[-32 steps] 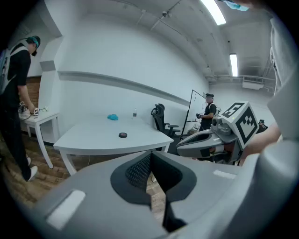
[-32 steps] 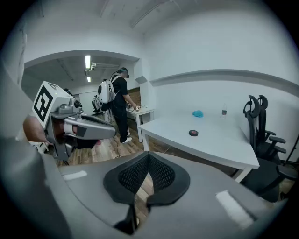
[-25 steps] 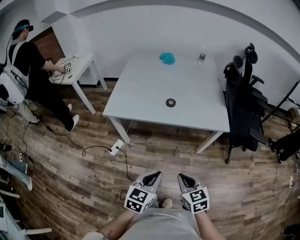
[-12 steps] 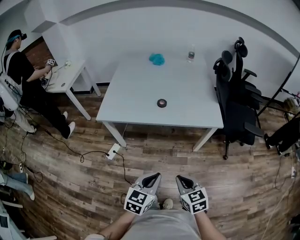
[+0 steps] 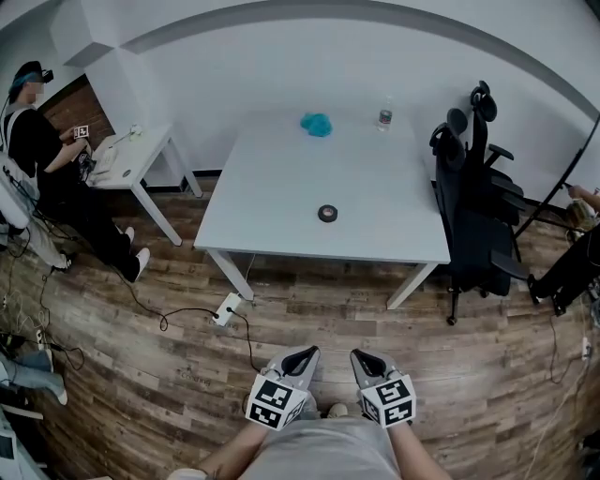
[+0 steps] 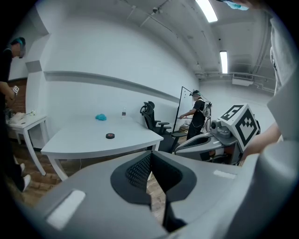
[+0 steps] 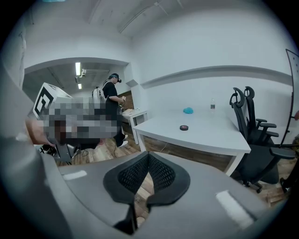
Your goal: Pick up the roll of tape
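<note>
Black roll of tape (image 5: pixel 327 214) shows throughout; ceiling lights (image 6: pixel 207 10) only in gripper views.

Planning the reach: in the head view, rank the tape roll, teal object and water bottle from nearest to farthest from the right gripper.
1. The tape roll, mid-table, nearest the right gripper.
2. The teal object, far edge, left, and the water bottle, far edge, right: too close to call.

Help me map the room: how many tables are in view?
2. The big table, bearing the tape, stands ahead in the middle; the small table stands far left, by a person. Others may be out of frame.
</note>
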Motion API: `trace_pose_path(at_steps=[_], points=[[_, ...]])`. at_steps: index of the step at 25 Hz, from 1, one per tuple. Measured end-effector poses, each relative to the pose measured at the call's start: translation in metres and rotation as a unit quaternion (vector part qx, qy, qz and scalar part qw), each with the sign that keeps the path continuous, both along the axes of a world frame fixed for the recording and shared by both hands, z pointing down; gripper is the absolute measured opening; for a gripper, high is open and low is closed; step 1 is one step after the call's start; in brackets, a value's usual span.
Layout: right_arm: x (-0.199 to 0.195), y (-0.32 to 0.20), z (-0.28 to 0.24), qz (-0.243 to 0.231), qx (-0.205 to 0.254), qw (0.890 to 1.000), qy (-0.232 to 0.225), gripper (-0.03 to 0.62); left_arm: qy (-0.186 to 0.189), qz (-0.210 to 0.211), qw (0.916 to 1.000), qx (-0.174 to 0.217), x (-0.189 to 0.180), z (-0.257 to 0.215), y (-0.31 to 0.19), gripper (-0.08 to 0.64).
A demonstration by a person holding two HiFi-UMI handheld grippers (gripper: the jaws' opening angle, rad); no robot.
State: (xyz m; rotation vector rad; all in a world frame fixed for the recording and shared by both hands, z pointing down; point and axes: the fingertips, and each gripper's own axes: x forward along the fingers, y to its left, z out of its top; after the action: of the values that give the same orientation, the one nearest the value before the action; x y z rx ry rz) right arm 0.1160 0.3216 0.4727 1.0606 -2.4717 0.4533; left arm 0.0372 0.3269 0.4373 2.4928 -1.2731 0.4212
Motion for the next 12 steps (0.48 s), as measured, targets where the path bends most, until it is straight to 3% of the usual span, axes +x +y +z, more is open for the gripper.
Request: trace_pose_path(at_steps=[12], points=[[-0.028,-0.006,0.000,-0.005,0.013,1.000,0.015,0.008,-0.001,0.009,0.9999,0.008,-0.026,0.002,-0.007,0.018]])
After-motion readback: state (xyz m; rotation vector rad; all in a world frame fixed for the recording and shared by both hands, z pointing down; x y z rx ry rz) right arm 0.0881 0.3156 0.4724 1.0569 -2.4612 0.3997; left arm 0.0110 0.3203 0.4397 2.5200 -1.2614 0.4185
